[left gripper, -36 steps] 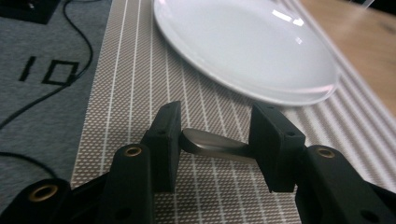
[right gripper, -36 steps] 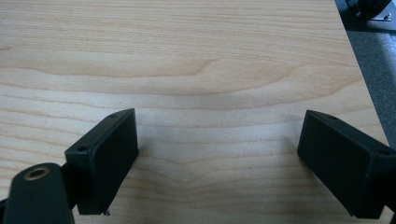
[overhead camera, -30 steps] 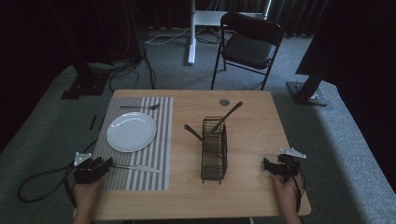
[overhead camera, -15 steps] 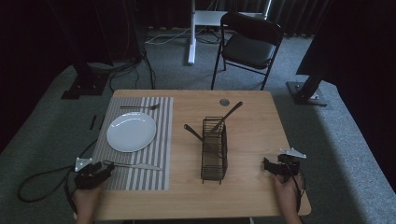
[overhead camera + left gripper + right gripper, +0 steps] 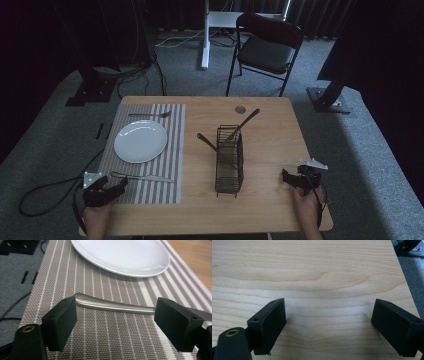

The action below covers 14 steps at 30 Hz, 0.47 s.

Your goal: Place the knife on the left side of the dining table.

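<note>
A white plate [image 5: 140, 141] [image 5: 122, 255] lies on a striped placemat [image 5: 170, 150] [image 5: 105, 332] at the table's left. A silver knife [image 5: 142, 177] [image 5: 112, 305] rests on the mat in front of the plate, and a fork [image 5: 149, 115] lies behind it. My left gripper [image 5: 120, 186] [image 5: 115, 322] is open at the mat's near left corner, jaws on either side of the knife's handle. A black wire caddy [image 5: 229, 160] in mid-table holds two dark utensils [image 5: 240, 127]. My right gripper [image 5: 286, 178] [image 5: 328, 325] is open over bare wood near the table's right front.
The wooden table [image 5: 270, 145] [image 5: 317, 270] has a small round grommet [image 5: 240, 109] near its far edge. A black folding chair [image 5: 267, 47] stands behind the table. Cables [image 5: 45, 192] trail on the grey carpet at left.
My left gripper has slid toward the near edge and a little right, closing in on the knife's handle end. The right gripper has stayed in place.
</note>
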Tool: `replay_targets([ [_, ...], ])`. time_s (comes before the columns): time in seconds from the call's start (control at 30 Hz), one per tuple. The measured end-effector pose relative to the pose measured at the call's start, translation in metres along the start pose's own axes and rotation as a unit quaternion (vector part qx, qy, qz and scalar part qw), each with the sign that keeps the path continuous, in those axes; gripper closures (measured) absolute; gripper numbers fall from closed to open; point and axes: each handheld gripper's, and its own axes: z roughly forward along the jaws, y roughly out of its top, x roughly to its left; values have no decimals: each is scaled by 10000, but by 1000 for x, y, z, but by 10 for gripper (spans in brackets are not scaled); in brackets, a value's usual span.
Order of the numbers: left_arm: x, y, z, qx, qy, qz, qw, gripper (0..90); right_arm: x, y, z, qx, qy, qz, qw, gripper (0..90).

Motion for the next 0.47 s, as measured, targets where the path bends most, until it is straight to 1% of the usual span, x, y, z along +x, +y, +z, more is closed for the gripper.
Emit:
replay_targets([
  [0.03,-1,-1,0,-11,25,32,10000,163,0,0,0,1,0,0,10000,119],
  [0.07,-1,-1,1,9,-3,45,10000,130,0,0,0,2,1,-1,10000,119],
  [0.1,-3,-2,2,67,39,112,9999,89,0,0,0,1,0,1,10000,120],
  [0.17,-7,-5,3,133,211,281,9993,86,0,0,0,2,1,0,10000,119],
  [0.2,-7,-6,3,134,202,299,9993,77,0,0,0,2,0,2,10000,119],
  [0.23,-8,-6,4,212,149,287,9993,6,0,0,0,3,1,1,10000,119],
  [0.4,-12,-7,7,247,155,361,9989,0,0,0,0,1,-3,2,10000,119],
  [0.47,-14,-6,9,275,125,425,9986,0,0,0,0,3,-13,16,10000,119],
])
